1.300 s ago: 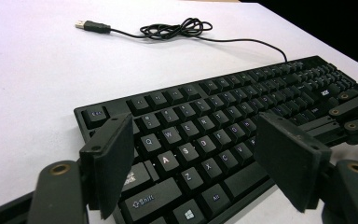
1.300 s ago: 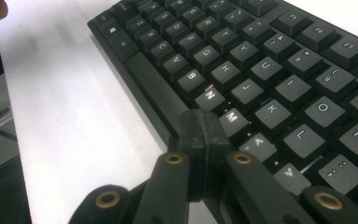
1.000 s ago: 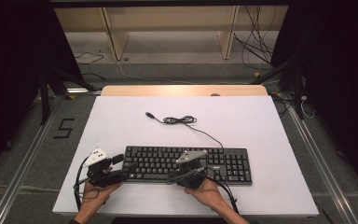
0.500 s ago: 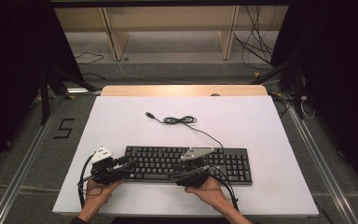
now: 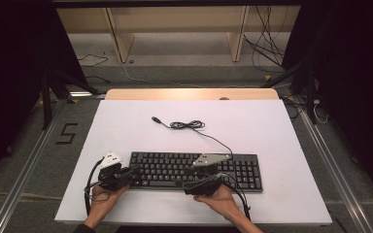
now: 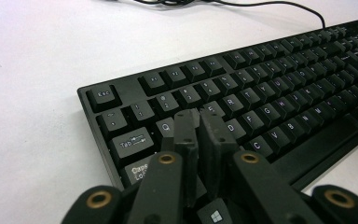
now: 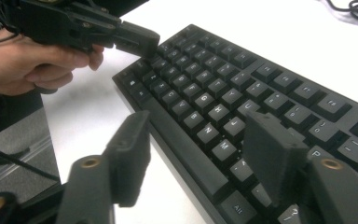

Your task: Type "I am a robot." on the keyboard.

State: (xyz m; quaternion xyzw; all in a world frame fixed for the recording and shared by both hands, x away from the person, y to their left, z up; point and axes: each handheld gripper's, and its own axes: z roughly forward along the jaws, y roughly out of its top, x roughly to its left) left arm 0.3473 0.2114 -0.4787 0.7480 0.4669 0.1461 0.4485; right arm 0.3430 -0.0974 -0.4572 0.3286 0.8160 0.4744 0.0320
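Keyboard (image 5: 194, 171), black and wired, lies at the near middle of my white table (image 5: 126, 126), its cable (image 5: 194, 127) coiled behind it. My left gripper (image 6: 199, 122) has just been closing; its jaws now meet with nothing between them, tips over the left letter keys. My right gripper (image 7: 200, 140) has just been opening and stands wide above the front edge, gripping nothing.
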